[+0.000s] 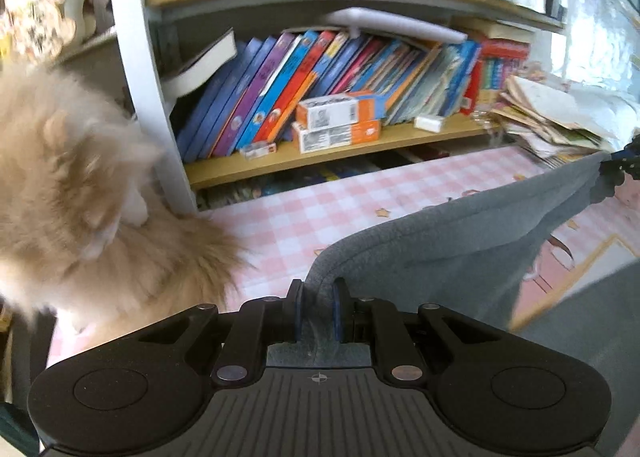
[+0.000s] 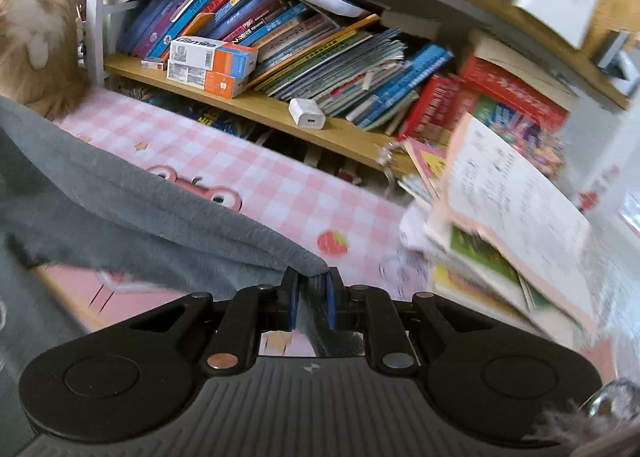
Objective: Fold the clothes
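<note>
Grey garment point(image 1: 460, 241): lifted off the pink checked tablecloth point(image 1: 304, 213), stretched between both grippers.
Left wrist view: left gripper point(image 1: 318, 309) pinching a bunched corner — fluffy cat point(image 1: 80, 197) sits just left.
Right wrist view: right gripper point(image 2: 311, 301) clamped on the other corner — bookshelf point(image 2: 280, 113) behind, papers point(image 2: 512, 225) at right.

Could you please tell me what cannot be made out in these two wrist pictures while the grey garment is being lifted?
- Grey garment: its kind and full shape; both views cut it off at the edges.
- Right gripper: in the left wrist view only a dark sliver at the frame edge.
- Cat: face turned away and blurred.
- Loose papers: print smeared by motion in the right wrist view.
- Left gripper: absent from the right view.
</note>
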Tool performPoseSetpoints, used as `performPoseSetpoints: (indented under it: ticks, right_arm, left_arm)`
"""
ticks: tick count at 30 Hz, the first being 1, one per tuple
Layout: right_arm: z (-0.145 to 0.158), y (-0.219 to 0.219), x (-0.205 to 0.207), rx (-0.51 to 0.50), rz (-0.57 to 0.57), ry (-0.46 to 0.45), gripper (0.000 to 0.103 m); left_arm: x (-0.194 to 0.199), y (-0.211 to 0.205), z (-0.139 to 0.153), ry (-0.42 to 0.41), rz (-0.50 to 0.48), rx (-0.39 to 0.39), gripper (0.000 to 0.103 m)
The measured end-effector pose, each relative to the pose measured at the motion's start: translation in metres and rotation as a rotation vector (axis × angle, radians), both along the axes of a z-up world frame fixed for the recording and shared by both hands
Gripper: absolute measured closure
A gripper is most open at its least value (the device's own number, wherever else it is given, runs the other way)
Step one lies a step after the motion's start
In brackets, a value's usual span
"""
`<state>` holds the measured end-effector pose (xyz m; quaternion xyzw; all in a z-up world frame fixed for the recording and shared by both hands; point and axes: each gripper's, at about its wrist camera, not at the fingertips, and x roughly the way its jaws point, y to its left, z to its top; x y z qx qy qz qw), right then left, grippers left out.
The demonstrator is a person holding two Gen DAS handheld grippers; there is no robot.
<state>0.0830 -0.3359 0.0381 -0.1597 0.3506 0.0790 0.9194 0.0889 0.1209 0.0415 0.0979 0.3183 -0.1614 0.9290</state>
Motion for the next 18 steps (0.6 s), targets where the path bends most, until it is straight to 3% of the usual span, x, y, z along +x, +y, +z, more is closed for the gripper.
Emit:
performPoseSetpoints:
  ticks: [6,14,18]
  right_arm:
    - [-0.014,-0.002,-0.080,0.039,-0.093,0.028,0.091]
    - [-0.049,-0.005,-0.163,0.093,-0.235,0.119,0.091]
    - [-0.058,-0.012,-0.189,0.204,-0.326,0.148,0.091]
  left_arm:
    - [-0.069,-0.008,-0.008,-0.050,-0.050,0.035,0.089]
    - [-0.132,0.002,-0.043,0.085,-0.009,-0.062,0.083]
    - [-0.153,0.005,-0.054,0.120,-0.072,-0.039,0.083]
